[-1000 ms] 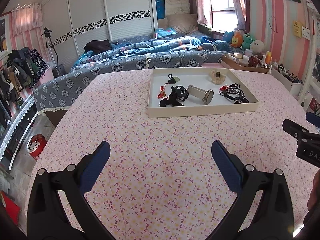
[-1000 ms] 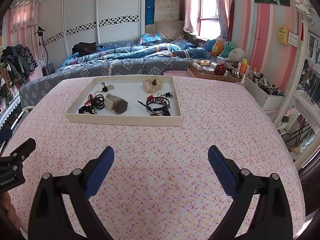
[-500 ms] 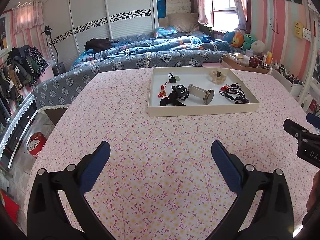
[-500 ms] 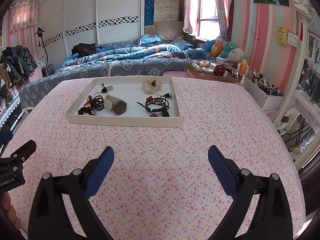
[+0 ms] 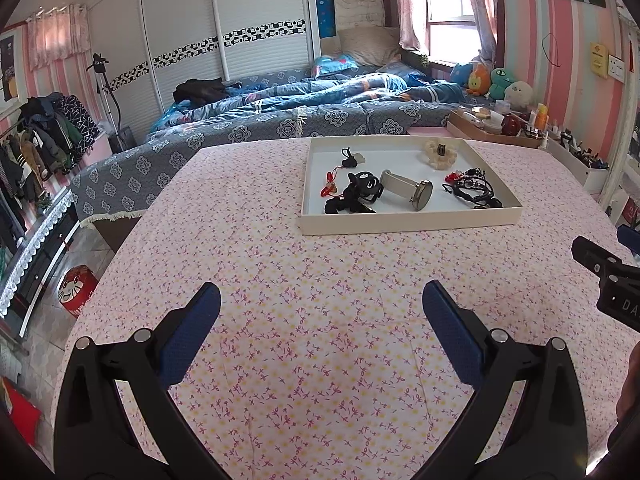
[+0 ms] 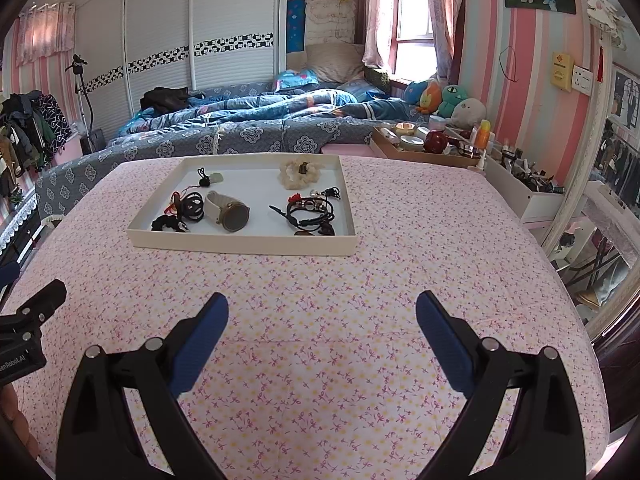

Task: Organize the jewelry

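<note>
Both grippers, left gripper (image 5: 320, 304) and right gripper (image 6: 322, 312), hovering with jaws spread wide, empty. Shallow cream tray (image 6: 240, 242) of tangled jewelry (image 6: 310, 210) sitting well ahead on floral cloth (image 6: 320, 320).

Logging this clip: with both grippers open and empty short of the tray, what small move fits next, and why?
Probably ease the right gripper forward toward the white tray. The watch lies near its front wall, and the left gripper is equally idle.
</note>
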